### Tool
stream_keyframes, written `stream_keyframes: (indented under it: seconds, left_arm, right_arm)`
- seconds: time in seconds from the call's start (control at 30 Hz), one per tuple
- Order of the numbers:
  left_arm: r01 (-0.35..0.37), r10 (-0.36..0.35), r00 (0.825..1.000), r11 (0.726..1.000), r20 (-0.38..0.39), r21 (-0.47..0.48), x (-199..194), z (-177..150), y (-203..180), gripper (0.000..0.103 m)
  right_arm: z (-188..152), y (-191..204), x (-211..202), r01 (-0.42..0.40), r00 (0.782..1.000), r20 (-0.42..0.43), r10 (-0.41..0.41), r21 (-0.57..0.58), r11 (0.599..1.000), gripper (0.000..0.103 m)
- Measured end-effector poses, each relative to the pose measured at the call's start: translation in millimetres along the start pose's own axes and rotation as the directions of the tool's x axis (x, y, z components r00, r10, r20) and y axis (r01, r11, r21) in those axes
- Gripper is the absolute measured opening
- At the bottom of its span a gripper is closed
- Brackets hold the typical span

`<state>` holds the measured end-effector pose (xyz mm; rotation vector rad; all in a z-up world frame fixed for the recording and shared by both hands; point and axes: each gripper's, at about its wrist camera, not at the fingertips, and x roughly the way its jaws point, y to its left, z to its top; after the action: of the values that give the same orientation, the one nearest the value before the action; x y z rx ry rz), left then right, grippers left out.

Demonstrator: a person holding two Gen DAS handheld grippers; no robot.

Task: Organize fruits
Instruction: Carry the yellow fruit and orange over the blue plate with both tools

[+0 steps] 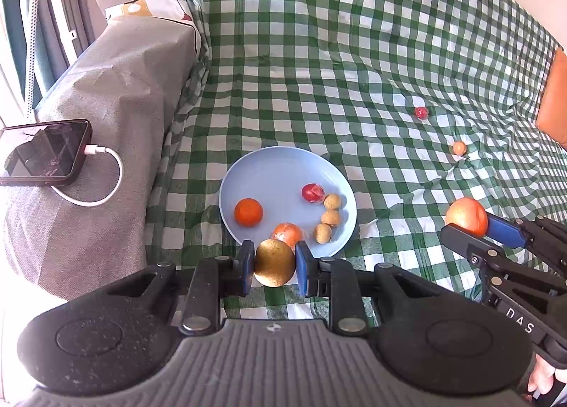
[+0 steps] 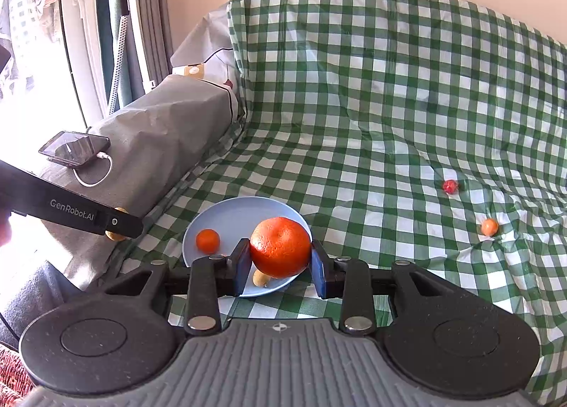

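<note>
So the green checked cloth [image 1: 354, 52] has a blue plate [image 1: 269, 166] on it holding two oranges, a red fruit [image 1: 313, 193] and three small tan ones. Right gripper [image 2: 280, 263] has its jaws clamped on a big orange [image 2: 280, 246] above the plate's near edge, left gripper [image 1: 274, 267] is pinching a brown kiwi [image 1: 274, 267] just at the rim. Two tiny fruits, red [image 1: 421, 112] and orange [image 1: 459, 147], sit well apart on the cloth.
</note>
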<state>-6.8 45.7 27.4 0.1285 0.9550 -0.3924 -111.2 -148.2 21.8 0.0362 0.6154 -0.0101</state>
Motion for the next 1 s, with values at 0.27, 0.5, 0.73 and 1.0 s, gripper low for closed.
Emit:
stream_keyframes:
  seconds: [0.27,0.5,0.73,1.0]
  left_arm:
    - [0.001,-0.001,1.000,1.000,-0.004,0.000,3.6,0.5,0.1,0.027]
    - [0.000,0.000,1.000,1.000,-0.007,-0.008,5.7,0.4,2.7,0.027]
    - [-0.001,0.001,1.000,1.000,-0.006,-0.008,6.2,1.0,3.7,0.027]
    - [-0.003,0.003,1.000,1.000,-0.006,-0.010,5.8,0.7,3.5,0.027]
  right_arm:
    - [0.0,2.8,3.7,-0.005,1.000,-0.005,0.005,-0.004,1.000,0.037]
    - [0.4,3.0,4.5,-0.005,1.000,-0.008,0.005,-0.004,1.000,0.037]
    - [-0.7,6.2,7.6,-0.009,1.000,-0.013,0.009,-0.011,1.000,0.037]
    - [-1.0,7.6,8.1,-0.008,1.000,-0.011,0.008,-0.012,1.000,0.037]
